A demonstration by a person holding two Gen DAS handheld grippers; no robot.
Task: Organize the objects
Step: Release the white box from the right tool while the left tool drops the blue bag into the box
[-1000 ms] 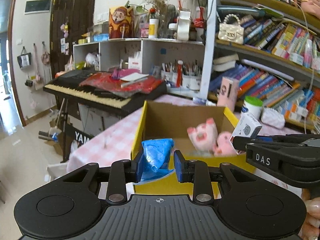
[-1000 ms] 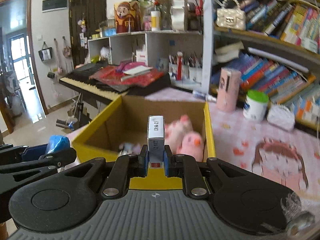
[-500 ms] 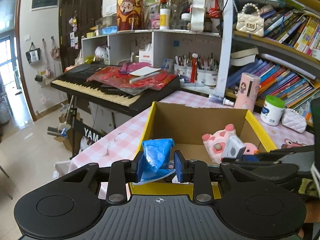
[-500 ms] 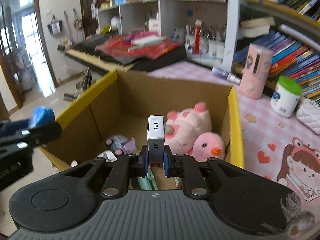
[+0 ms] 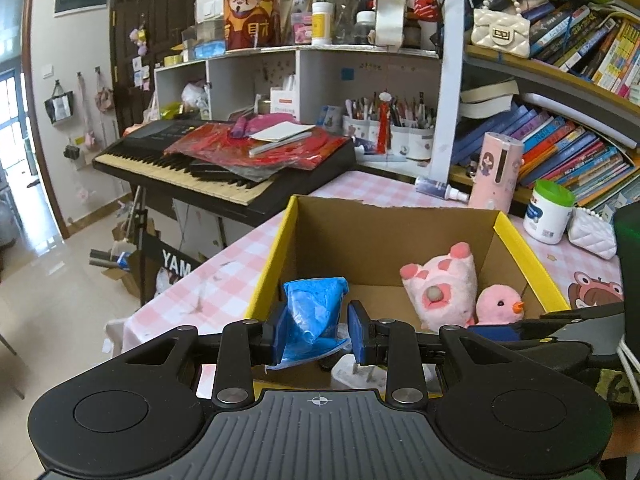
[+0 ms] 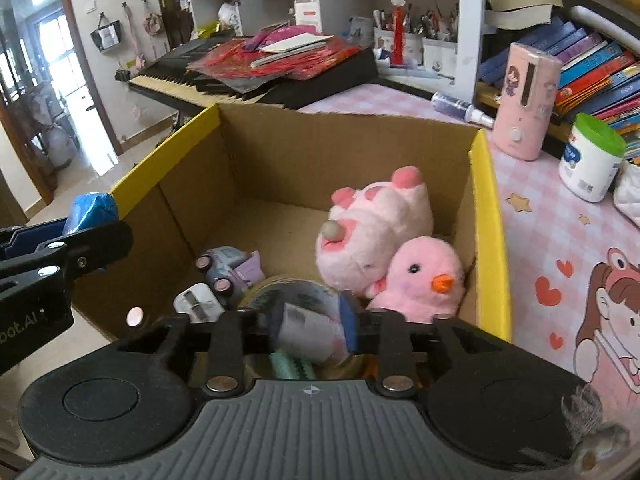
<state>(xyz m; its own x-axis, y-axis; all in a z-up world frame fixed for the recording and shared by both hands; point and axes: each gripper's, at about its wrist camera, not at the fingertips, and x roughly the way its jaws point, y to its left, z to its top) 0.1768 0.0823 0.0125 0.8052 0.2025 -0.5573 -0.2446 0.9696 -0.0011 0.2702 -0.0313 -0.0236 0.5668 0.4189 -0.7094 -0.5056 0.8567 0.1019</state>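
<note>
Just ahead of the right hand-held gripper (image 6: 312, 338), a small white box (image 6: 308, 336) is seen blurred and tilted between jaws that are opening; half a second earlier it was pinched upright, so it is judged to be dropping free. Below it, inside the cardboard box (image 6: 486, 216) on the pink checked worktop (image 6: 532, 208), a roll of tape (image 6: 288, 292), a toy car (image 6: 228, 268), a pink plush pig (image 6: 372, 224) and a pink chick (image 6: 424, 272) are already lying. To the left, the left hand-held gripper (image 5: 318, 330) is kept clamped on a crumpled blue bag (image 5: 314, 312), held above the near left corner of the box. One item is thus judged delivered, and the bag is judged next.
</note>
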